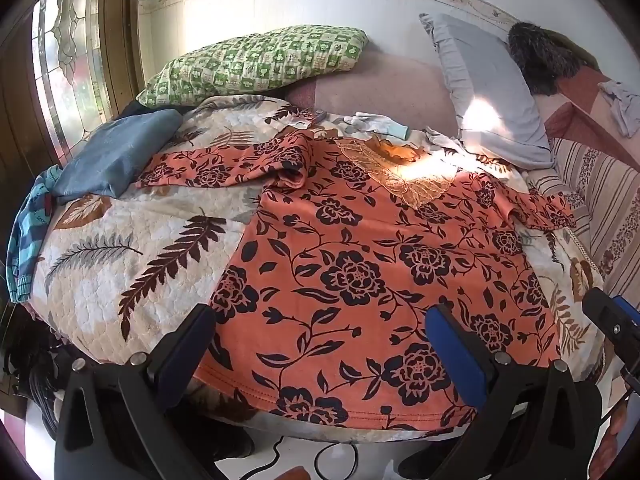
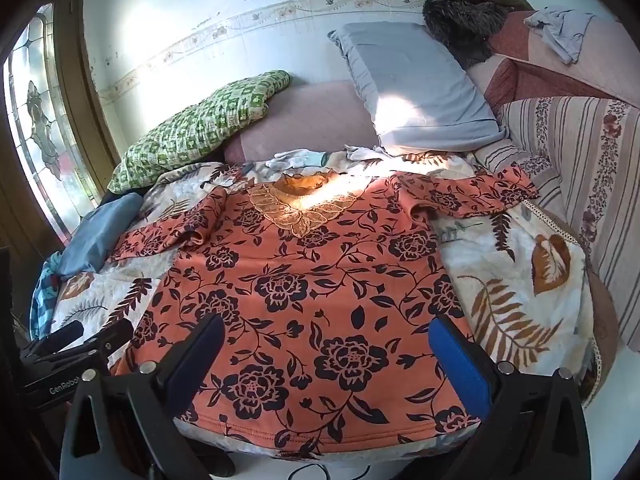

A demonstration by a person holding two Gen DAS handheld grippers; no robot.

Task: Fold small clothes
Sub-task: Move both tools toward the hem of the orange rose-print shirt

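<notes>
My left tongs (image 1: pixel 320 344) are spread wide and hold nothing, hovering just above the hem of the orange floral top (image 1: pixel 360 264). My right tongs (image 2: pixel 326 354) are spread wide too, empty, over the same hem nearer its right corner. The top lies face up and flat on the leaf-print quilt (image 1: pixel 132 240) of the bed, hem toward me, lace neckline (image 2: pixel 300 210) away from me, both sleeves out to the sides; the left sleeve (image 1: pixel 224 160) is rumpled near the shoulder. A folded blue cloth (image 1: pixel 116 160) sits on the quilt just beyond the left sleeve. Past the neckline lie a green checked pillow (image 1: pixel 256 64) and a grey pillow (image 2: pixel 416 88), well apart from each other.
</notes>
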